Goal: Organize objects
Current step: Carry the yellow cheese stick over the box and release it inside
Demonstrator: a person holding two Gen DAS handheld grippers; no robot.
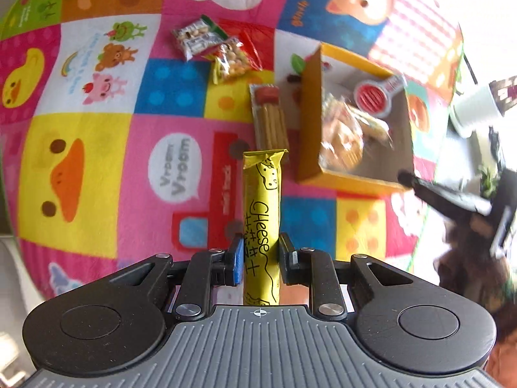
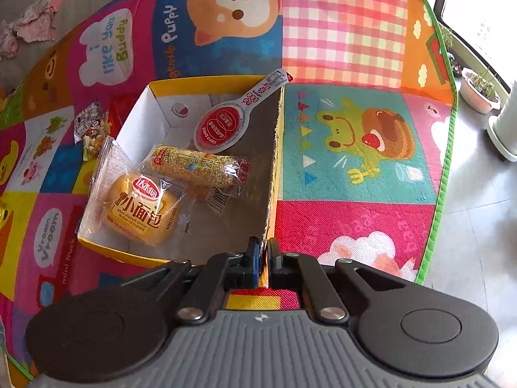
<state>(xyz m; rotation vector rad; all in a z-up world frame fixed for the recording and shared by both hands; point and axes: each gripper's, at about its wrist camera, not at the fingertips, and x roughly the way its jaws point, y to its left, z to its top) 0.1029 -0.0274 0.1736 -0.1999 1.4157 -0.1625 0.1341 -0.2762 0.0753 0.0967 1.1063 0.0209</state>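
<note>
My left gripper (image 1: pixel 260 252) is shut on a long yellow "Cheese" snack stick (image 1: pixel 261 207) and holds it above the play mat, left of the yellow cardboard box (image 1: pixel 308 113). My right gripper (image 2: pixel 263 258) is shut on the box's near right wall (image 2: pixel 274 168). In the box lie a wrapped mini French bread (image 2: pixel 142 213), a grain bar in clear wrap (image 2: pixel 194 166) and a red and white spoon-shaped pack (image 2: pixel 226 123). A biscuit stick pack (image 1: pixel 269 119) lies on the mat beside the box. Small nut packets (image 1: pixel 213 48) lie farther off.
The colourful cartoon play mat (image 2: pixel 355 161) covers the floor. Its green edge (image 2: pixel 442 161) borders grey tiles at the right. Plant pots (image 2: pixel 478 90) stand by the window. A crumpled pink cloth (image 2: pixel 35 26) lies on a grey surface at the far left.
</note>
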